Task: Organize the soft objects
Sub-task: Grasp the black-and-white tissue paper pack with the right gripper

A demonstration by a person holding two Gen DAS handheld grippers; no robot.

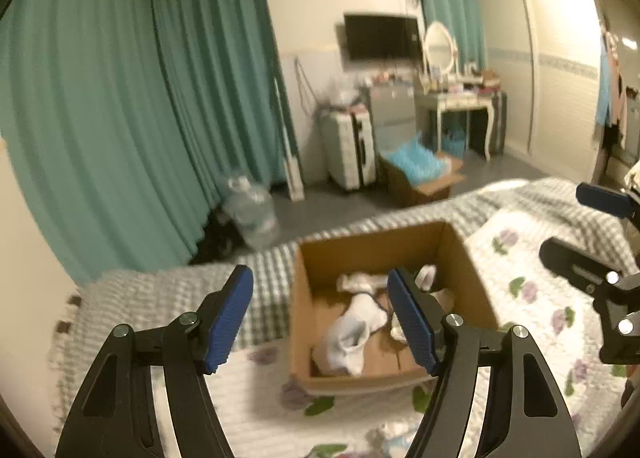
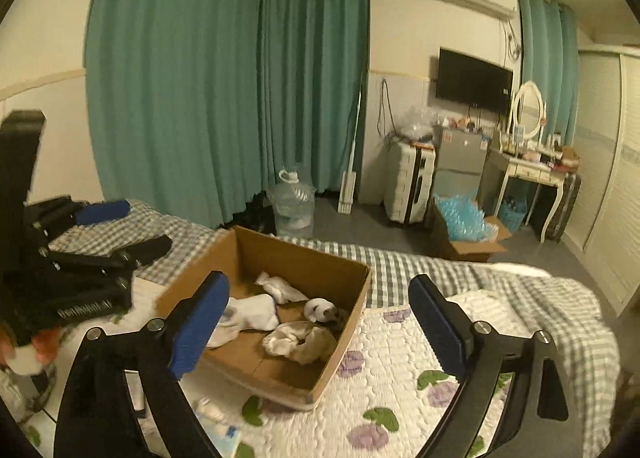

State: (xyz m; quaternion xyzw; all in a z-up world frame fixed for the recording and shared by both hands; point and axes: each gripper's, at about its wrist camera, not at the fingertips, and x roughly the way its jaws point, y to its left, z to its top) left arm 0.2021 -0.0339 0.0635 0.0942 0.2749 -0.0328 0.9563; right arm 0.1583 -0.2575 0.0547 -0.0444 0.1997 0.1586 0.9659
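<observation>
An open cardboard box (image 1: 464,258) (image 2: 344,322) sits on the bed's floral quilt (image 1: 532,298) (image 2: 384,378). It holds white socks (image 1: 352,334) (image 2: 252,314), a rolled sock (image 2: 320,308) and a beige cloth (image 2: 304,340). My left gripper (image 1: 322,322) is open and empty, held above the box's near left side; it also shows in the right wrist view (image 2: 132,226). My right gripper (image 2: 316,334) is open and empty over the box's near edge; it shows at the right in the left wrist view (image 1: 576,218). More small soft items lie on the quilt in front of the box (image 1: 392,434) (image 2: 212,410).
A grey checked blanket (image 1: 168,298) (image 2: 520,282) covers the bed's far side. Beyond the bed are teal curtains (image 1: 120,98), a water jug (image 1: 252,214), a suitcase (image 1: 352,150), a box of blue packing (image 1: 420,174) and a dressing table (image 1: 460,106).
</observation>
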